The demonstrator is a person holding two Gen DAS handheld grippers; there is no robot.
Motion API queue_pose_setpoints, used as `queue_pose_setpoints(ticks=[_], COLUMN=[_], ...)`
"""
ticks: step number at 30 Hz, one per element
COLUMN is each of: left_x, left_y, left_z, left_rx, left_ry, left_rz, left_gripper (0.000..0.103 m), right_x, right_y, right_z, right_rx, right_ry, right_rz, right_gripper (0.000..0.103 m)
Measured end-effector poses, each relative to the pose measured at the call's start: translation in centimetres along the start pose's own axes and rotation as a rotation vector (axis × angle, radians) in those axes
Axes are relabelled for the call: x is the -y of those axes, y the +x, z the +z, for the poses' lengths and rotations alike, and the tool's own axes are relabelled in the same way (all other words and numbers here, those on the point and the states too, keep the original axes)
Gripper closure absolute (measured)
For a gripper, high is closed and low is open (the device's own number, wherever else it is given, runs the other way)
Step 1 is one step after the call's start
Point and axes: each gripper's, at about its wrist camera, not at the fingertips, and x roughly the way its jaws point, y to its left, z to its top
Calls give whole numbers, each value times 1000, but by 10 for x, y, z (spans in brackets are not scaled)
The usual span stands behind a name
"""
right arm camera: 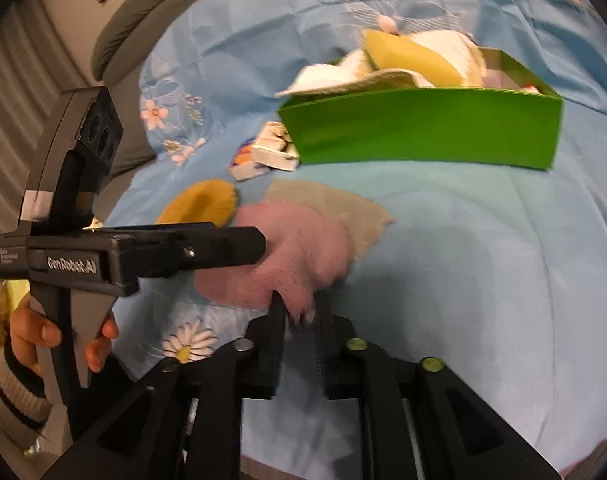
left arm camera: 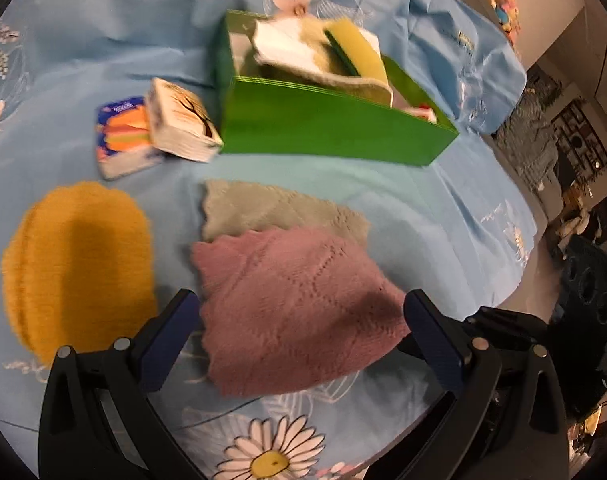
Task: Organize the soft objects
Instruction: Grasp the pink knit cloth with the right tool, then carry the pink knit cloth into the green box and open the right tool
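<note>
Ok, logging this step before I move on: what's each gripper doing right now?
Left gripper: open, jaws wide over the pink cloth, not gripping.
Right gripper: nearly closed, pinching the pink cloth's corner.

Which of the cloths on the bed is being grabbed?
The pink cloth. The right hand-held gripper pinches its corner, while the grey cloth partly under it and the round yellow one lie untouched.
</note>
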Motion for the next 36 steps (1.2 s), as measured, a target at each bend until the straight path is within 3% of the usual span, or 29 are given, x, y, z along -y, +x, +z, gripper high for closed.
queue_pose_setpoints(ticks=[1, 3, 7, 11, 13, 16, 18, 21, 24, 27, 36], left_x=[2, 1, -6, -11, -12, -13, -13, -13, -4, 4, 41], left_y=[3, 10, 11, 12, 11, 9, 9, 9, 7, 2, -31], left_z=[0, 0, -1, -2, -2, -3, -5, -8, -12, -12, 3], left_rx=[-7, -24, -35, -42, -41, -39, -38, -43, -37, -24, 85], left_ry=[0, -1, -18, -40, -38, -32, -31, -28, 2, 19, 143], left_rz=[7, 27, 23, 33, 43, 52, 52, 35, 51, 36, 69], left_gripper=[1, 1, 6, 22, 28, 44, 68, 87, 93, 92, 92], right_x=[1, 0, -8, -15, -16, -15, -15, -17, -17, -21, -35], right_y=[-1, -3, 1, 19, 24, 31, 35, 38, 38, 30, -11], right_z=[-1, -1, 0, 1, 2, 2, 1, -1, 0, 2, 22], right_rx=[2, 20, 35, -18, -23, -50, -64, -62, -48, -18, 118], right_ry=[-3, -13, -57, -90, -84, -76, -82, -85, -69, -80, -146], right_rz=[-20, -21, 38, 16, 28, 55, 52, 47, 53, 46, 17], right_gripper=[67, 32, 29, 29, 31, 51, 63, 75, 81, 84, 84])
